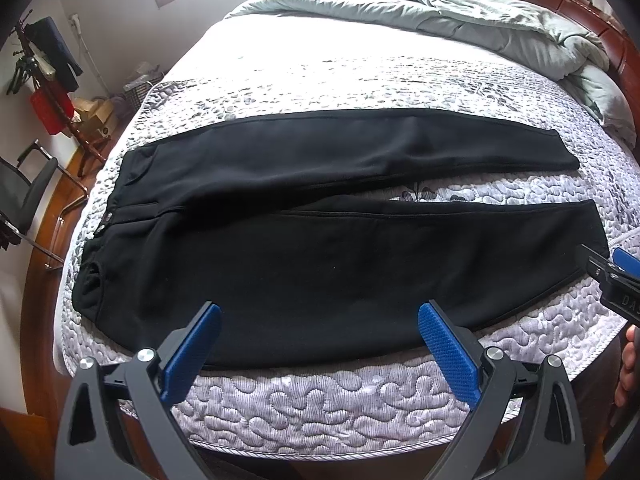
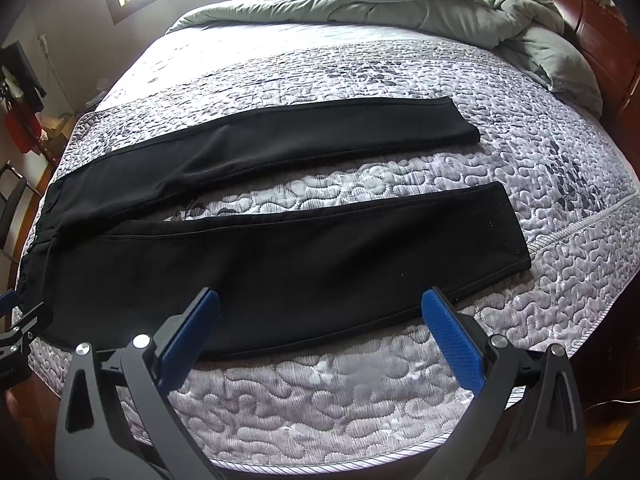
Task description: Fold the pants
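Black pants (image 1: 304, 240) lie flat across the quilted bed, waistband to the left, both legs spread apart toward the right; they also show in the right wrist view (image 2: 280, 256). My left gripper (image 1: 320, 320) is open and empty, hovering above the near leg's front edge. My right gripper (image 2: 320, 312) is open and empty above the near leg, closer to the cuff (image 2: 508, 232). The right gripper shows at the right edge of the left wrist view (image 1: 612, 272); its state cannot be told there.
A grey-patterned quilted bedspread (image 1: 320, 408) covers the bed. A rumpled green-grey duvet (image 1: 480, 20) lies at the far side by the wooden headboard (image 1: 580, 4). A chair (image 1: 28, 196) and a coat rack (image 1: 44, 76) stand left of the bed.
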The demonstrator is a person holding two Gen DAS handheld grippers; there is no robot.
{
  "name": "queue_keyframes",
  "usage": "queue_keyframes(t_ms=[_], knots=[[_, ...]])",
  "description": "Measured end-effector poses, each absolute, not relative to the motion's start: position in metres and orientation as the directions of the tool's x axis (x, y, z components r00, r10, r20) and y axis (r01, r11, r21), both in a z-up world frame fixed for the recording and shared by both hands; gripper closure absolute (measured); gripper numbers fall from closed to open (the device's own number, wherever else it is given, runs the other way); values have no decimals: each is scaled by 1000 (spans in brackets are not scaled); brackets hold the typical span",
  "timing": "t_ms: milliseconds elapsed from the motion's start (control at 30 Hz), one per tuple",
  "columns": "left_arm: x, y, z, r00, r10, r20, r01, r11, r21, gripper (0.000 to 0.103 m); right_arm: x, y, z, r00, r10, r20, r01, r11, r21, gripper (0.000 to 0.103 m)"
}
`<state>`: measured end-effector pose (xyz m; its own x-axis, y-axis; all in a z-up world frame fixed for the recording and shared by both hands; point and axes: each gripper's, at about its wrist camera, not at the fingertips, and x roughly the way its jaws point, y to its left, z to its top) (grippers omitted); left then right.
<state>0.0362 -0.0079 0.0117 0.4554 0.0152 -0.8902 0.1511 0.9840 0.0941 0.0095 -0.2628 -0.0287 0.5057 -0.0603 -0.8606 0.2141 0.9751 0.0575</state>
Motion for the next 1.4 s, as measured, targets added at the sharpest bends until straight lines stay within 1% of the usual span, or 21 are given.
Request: queue_keyframes(t_ms=[500,633,733,800,867,933,1100,1233,1300,1333,1367,1400], knots=[[46,-10,6,440,13,-898,152,984,89,4,16,-282,-27,515,-68,-854,232,971,62,3],[68,-12,3,448,-10,-894,160,985,69,4,40,-321,-21,532,-72,-844,259,962,81,3],[94,-15,1,461,15,-887,148,985,93,4,71,-363,-17,546,-111,-830,278,959,54,3],[122,-17,-3,456,33,-890,126,987,101,4,102,-399,-19,545,-101,-832,289,955,73,3],[152,-17,-7,451,22,-892,103,992,76,4,137,-437,-29,531,-41,-846,298,944,141,3],[179,-20,-13,441,7,-898,97,994,55,4,169,-471,-43,501,-14,-865,315,934,168,3],[234,-38,-31,418,-41,-908,146,989,23,4,237,-529,-89,385,-7,-923,319,939,126,3],[262,-56,-44,406,-81,-910,190,982,-3,4,264,-547,-112,375,49,-926,270,950,160,3],[274,-68,-51,395,-96,-914,218,976,-8,4,273,-545,-122,348,56,-936,247,958,149,2],[279,-73,-53,388,-106,-916,237,971,-12,4,275,-542,-123,350,50,-935,220,966,134,4],[285,-79,-55,382,-116,-917,259,966,-13,4,274,-538,-122,360,47,-932,185,975,120,9],[289,-86,-56,385,-120,-915,281,960,-8,4,272,-535,-120,365,69,-928,150,980,132,31]])
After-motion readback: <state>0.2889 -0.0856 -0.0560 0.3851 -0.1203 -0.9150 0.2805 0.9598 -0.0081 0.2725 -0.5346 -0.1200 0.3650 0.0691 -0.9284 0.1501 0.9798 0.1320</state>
